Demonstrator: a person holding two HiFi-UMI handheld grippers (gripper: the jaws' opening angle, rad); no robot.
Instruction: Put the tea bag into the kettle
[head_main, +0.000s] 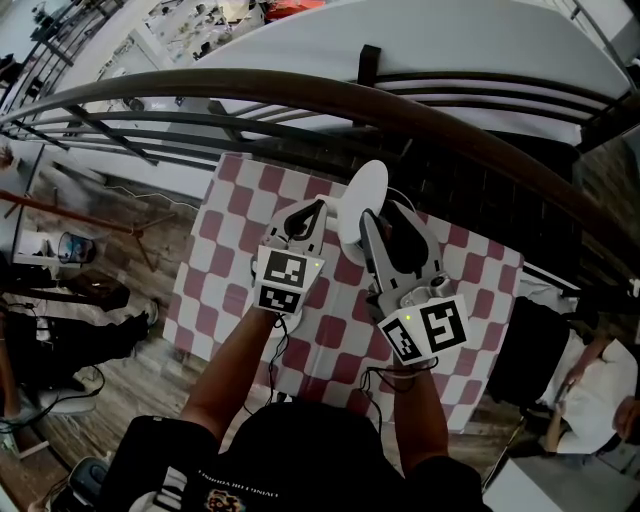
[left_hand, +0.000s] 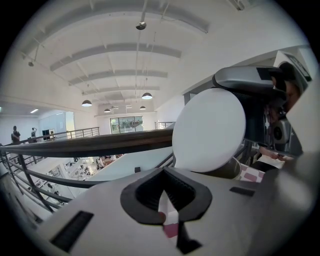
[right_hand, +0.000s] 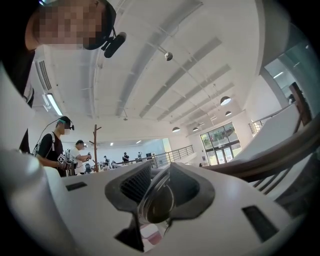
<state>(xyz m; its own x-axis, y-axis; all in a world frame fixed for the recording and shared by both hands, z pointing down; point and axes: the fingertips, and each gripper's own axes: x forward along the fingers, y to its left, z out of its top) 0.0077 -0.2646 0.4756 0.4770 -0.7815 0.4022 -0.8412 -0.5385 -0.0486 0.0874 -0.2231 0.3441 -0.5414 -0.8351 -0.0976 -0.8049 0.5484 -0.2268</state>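
The left gripper (left_hand: 163, 196) is clenched on a thin white sliver, which looks like the tea bag (left_hand: 164, 204). Only its edge shows in the slit between the ribbed black pads (left_hand: 148, 192), low in the middle of the left gripper view. The right gripper (right_hand: 156, 196) grasps the lid (left_hand: 209, 130) by its rim. In the right gripper view the lid sits almost edge-on between the jaws, with a shiny metal rim and a dark inner face.

From the left gripper the lid is a plain white disc, upright, right of centre. The curved grey rim of the kettle (left_hand: 227, 169) shows just beneath it. The rest of the kettle is hidden. The tea bag is near the lid, just left of it and outside the kettle.

Both grippers are over a small table covered by a red and white checked cloth (head_main: 235, 205), in the middle of the head view. A dark curved railing (head_main: 300, 90) runs across the top of the frame, above the table. A wooden floor (head_main: 120, 390) shows at lower left. The room is a large white hall with round hanging lamps (left_hand: 86, 103), and other people (right_hand: 79, 155) stand at the left of the right gripper view.
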